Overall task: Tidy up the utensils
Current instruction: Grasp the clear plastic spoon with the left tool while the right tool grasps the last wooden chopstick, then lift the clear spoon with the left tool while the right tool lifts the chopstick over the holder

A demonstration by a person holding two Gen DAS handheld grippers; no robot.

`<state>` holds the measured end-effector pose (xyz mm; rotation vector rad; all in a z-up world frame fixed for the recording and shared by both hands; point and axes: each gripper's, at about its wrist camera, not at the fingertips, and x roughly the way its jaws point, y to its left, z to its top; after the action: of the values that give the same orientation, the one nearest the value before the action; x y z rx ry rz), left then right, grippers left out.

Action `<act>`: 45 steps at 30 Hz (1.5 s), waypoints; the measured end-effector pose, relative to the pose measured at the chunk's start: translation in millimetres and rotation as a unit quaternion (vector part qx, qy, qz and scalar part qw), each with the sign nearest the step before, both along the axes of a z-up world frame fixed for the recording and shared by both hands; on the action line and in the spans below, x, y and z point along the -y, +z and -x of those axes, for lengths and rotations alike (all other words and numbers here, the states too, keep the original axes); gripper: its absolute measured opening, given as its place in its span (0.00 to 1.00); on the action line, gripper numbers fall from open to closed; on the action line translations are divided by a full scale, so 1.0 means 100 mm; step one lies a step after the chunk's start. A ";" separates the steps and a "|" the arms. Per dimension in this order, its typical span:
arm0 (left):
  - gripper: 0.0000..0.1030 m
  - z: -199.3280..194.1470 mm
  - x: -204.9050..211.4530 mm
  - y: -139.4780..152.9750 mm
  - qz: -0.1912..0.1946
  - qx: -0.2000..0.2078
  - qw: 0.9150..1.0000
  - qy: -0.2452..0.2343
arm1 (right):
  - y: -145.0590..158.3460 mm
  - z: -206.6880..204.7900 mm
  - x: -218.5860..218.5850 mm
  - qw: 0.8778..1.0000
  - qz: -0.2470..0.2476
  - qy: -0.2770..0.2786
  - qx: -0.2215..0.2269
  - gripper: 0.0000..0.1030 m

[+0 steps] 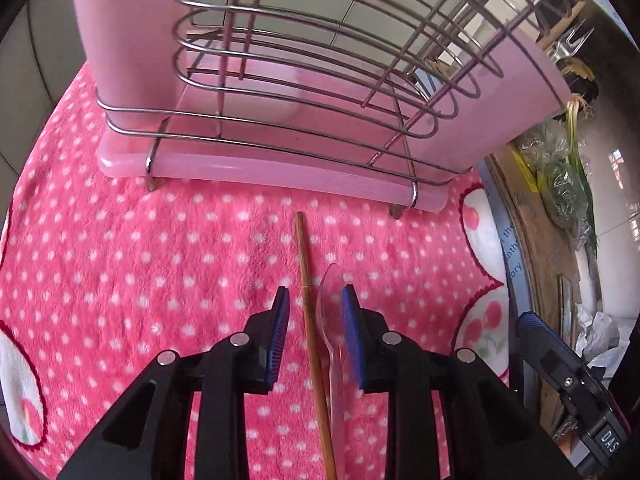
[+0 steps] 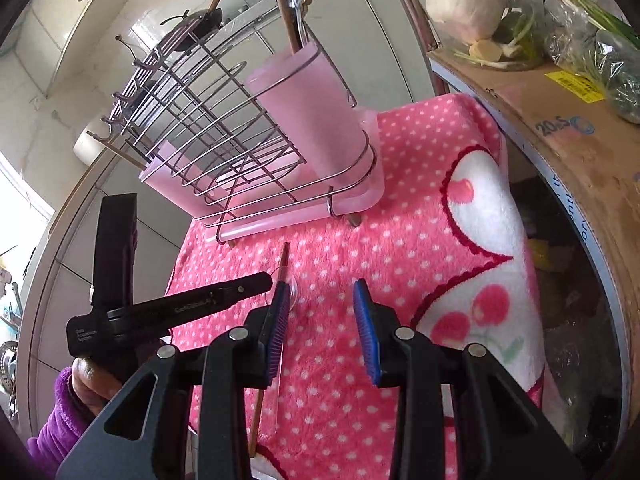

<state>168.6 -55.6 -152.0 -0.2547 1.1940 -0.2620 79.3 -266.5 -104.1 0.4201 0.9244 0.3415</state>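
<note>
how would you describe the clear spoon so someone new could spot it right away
Find the pink polka-dot towel in front of the wire utensil rack. Two slim utensils lie side by side between the open left gripper fingers. The clear plastic spoon is the see-through one with a rounded bowl; its neighbour is a brown wooden chopstick.

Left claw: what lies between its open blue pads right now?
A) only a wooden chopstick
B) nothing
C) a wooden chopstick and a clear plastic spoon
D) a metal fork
C. In the left wrist view the open left claw straddles the thin brown wooden chopstick and the clear plastic spoon, lying side by side on the pink polka-dot fleece cloth.
</note>
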 end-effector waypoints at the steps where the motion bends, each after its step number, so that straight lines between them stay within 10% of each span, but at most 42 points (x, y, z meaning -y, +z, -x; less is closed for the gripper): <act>1: 0.25 -0.03 0.05 -0.03 -0.006 -0.002 1.000 -0.003 | -0.01 -0.01 0.00 1.000 0.000 0.001 -0.002 0.33; 6: 0.03 -0.10 0.23 -0.11 -0.038 0.004 0.999 -0.012 | -0.04 -0.04 -0.02 1.000 0.004 0.006 -0.009 0.32; 28: 0.02 0.22 -1.05 0.32 0.059 0.044 0.996 0.055 | -0.33 -0.65 -0.75 0.993 0.005 0.061 -0.103 0.28; 45: 0.02 0.33 -1.26 0.36 0.070 0.073 0.992 0.069 | -0.63 -0.98 -1.31 0.979 0.129 0.072 -0.142 0.10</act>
<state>135.6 70.2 -115.8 -0.4320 1.0092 -0.2402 177.7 -135.7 -167.0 0.1635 1.2653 0.2913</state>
